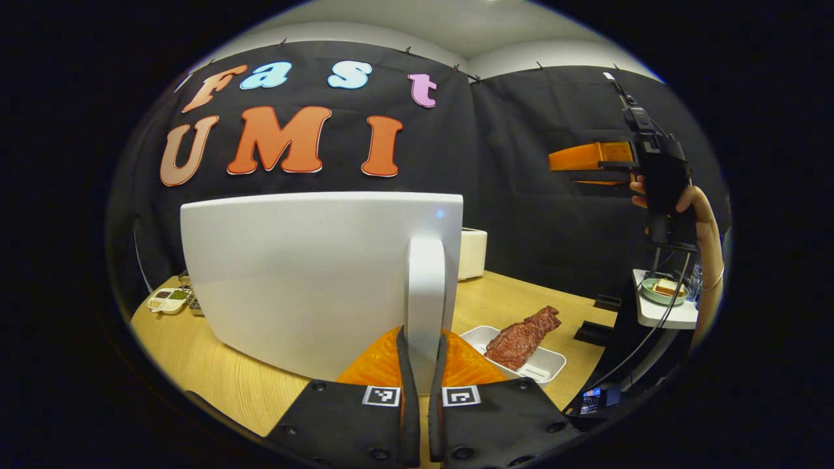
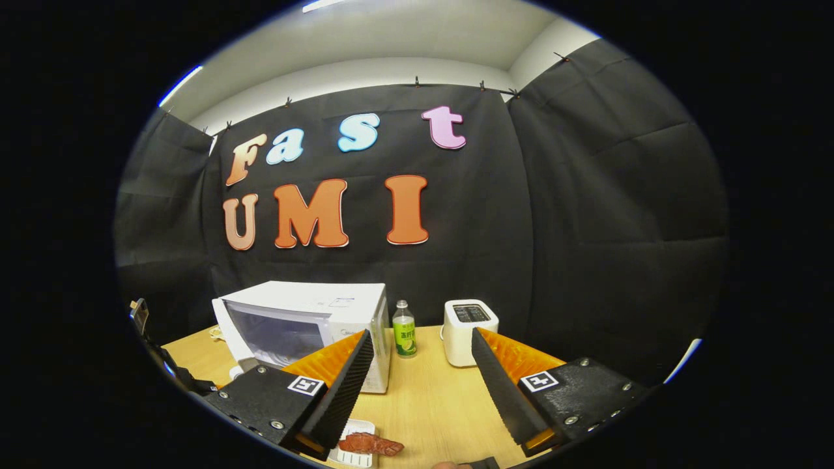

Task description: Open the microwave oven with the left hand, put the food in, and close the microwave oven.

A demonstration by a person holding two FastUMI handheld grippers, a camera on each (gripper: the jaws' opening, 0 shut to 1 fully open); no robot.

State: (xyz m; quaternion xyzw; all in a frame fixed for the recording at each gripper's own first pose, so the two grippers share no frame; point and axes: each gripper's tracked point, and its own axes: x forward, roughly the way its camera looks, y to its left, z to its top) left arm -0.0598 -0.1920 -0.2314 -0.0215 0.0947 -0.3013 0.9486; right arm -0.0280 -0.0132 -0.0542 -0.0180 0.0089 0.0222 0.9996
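In the left gripper view, the left gripper (image 1: pixel 421 365) is seen clamped on the upright handle (image 1: pixel 426 306) of the microwave (image 1: pixel 313 273) door, both fingers pressed against it; just right of the fingers, the meat (image 1: pixel 521 339) lies on a white tray (image 1: pixel 550 365) on the table (image 1: pixel 215 378); farther right, the right gripper (image 1: pixel 589 156) is held up by a hand (image 1: pixel 694 208).

In the right gripper view, its jaws are spread wide on nothing; the meat lies below the fingers; beyond them stand the microwave, a bottle (image 2: pixel 404 331) and a toaster (image 2: pixel 466 329).
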